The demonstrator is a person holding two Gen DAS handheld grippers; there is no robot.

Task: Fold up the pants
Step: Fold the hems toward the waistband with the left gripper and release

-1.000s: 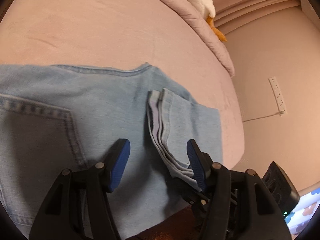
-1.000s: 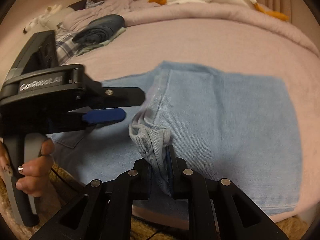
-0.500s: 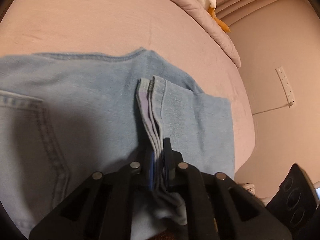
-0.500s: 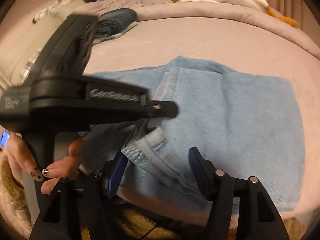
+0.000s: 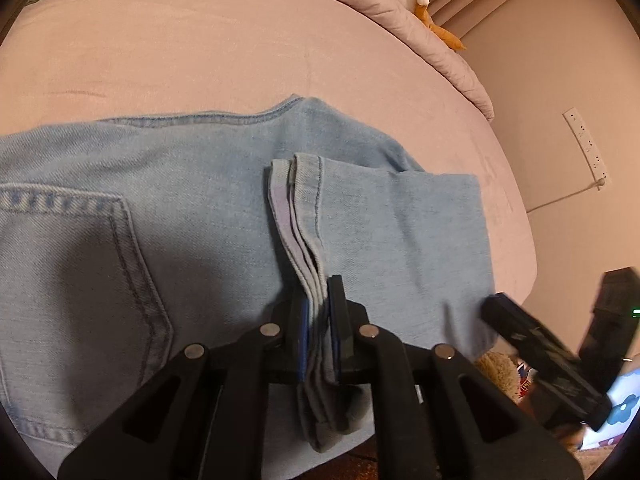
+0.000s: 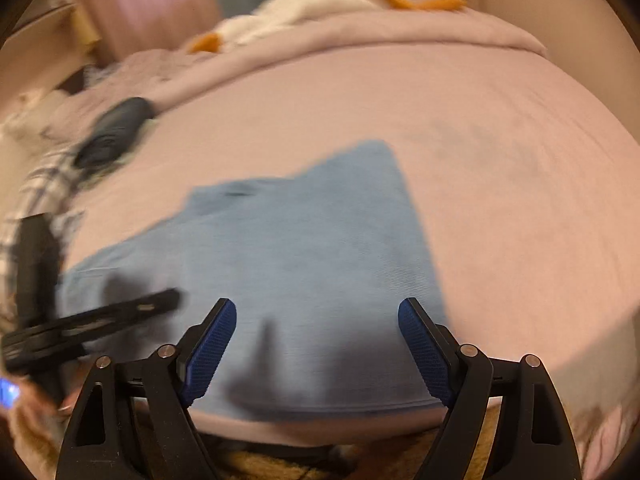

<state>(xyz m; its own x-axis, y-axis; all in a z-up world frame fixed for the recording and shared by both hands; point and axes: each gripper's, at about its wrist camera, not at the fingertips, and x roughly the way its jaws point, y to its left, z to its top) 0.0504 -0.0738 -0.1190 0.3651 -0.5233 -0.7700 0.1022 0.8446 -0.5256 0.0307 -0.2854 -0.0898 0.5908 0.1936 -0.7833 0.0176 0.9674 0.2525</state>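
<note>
Pink-sheeted bed (image 5: 248, 40); rumpled duvet (image 5: 404, 20) along far edge. Beige wall (image 5: 552, 60) carries white power strip (image 5: 586, 142), cord trailing.

No readable text, label, brand, number or sign in either view, the left hand-held gripper (image 6: 96, 324) seen from the right wrist too blurred to show any lettering on its side, the pale blue pants (image 5: 192, 208) carrying no visible tag
</note>
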